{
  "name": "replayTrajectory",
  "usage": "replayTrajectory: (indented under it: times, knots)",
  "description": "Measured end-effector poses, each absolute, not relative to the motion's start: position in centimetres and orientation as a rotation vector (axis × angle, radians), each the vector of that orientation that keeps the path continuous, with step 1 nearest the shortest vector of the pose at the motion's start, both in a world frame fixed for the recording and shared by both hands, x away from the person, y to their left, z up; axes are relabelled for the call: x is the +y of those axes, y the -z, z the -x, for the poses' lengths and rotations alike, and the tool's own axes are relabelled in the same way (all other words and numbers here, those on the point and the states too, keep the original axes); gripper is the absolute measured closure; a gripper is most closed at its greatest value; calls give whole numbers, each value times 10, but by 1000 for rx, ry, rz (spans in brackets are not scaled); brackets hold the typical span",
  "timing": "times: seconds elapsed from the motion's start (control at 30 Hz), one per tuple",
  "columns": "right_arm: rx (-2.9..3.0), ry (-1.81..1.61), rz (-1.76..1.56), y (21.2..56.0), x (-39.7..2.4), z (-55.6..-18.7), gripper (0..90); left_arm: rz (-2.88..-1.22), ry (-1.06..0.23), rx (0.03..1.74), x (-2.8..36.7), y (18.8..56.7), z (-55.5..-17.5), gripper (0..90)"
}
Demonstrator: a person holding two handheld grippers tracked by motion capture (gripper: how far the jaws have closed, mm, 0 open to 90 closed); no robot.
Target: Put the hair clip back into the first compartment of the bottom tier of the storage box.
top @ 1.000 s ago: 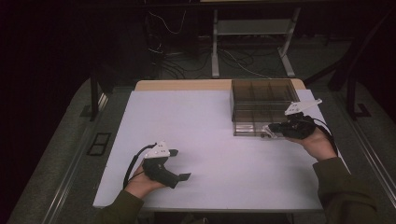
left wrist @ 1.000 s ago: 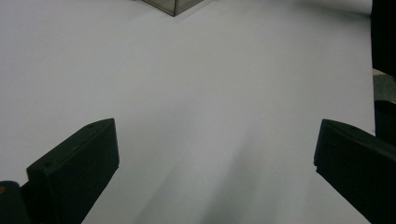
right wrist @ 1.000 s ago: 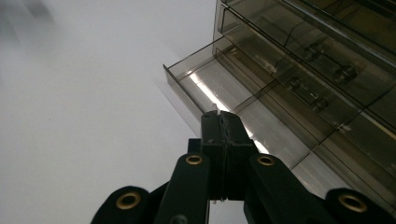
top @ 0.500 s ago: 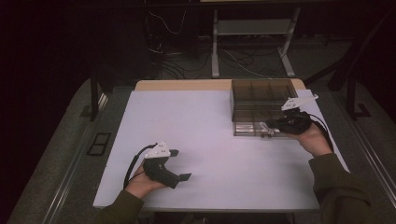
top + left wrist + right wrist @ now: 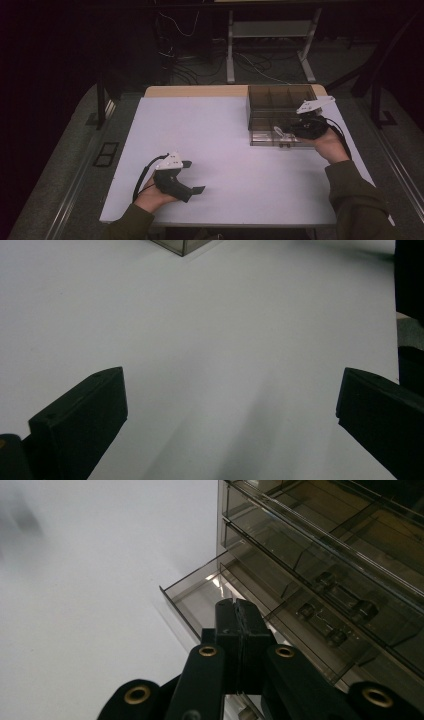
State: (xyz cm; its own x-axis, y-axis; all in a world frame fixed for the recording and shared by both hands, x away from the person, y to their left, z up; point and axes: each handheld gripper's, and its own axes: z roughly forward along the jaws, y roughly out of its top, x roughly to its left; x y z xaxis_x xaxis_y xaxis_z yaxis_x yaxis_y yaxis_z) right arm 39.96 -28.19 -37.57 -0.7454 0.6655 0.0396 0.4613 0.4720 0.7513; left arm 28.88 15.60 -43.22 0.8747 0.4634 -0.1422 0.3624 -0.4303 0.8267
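Observation:
A smoky see-through drawer cabinet [image 5: 278, 102] stands at the table's far right. My right gripper [image 5: 293, 131] is at its front face, jaws pressed together with nothing visible between them. In the right gripper view the shut tips [image 5: 239, 609] sit just over a low drawer [image 5: 194, 593] that sticks out a little from the cabinet [image 5: 325, 555]; small dark parts lie in a drawer above it. My left gripper [image 5: 194, 176] rests in a hand near the front left of the white table [image 5: 220, 130], jaws wide apart [image 5: 230, 405] over bare tabletop.
A corner of the cabinet [image 5: 182, 245] shows at the top of the left gripper view. Beyond the table's far edge are a metal stand [image 5: 270, 30] and loose cables on a dark floor. Grey floor mats flank the table.
The right hand has edged slightly farther in toward the cabinet front. The left hand and its gripper have stayed put.

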Motion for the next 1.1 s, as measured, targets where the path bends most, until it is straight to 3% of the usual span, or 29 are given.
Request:
replayTrajectory:
  times: [1.1]
  knots:
    - [2470, -1117, -940, 387, -249, -426, 884, -2054, -176, 651, 176, 436, -295, 0]
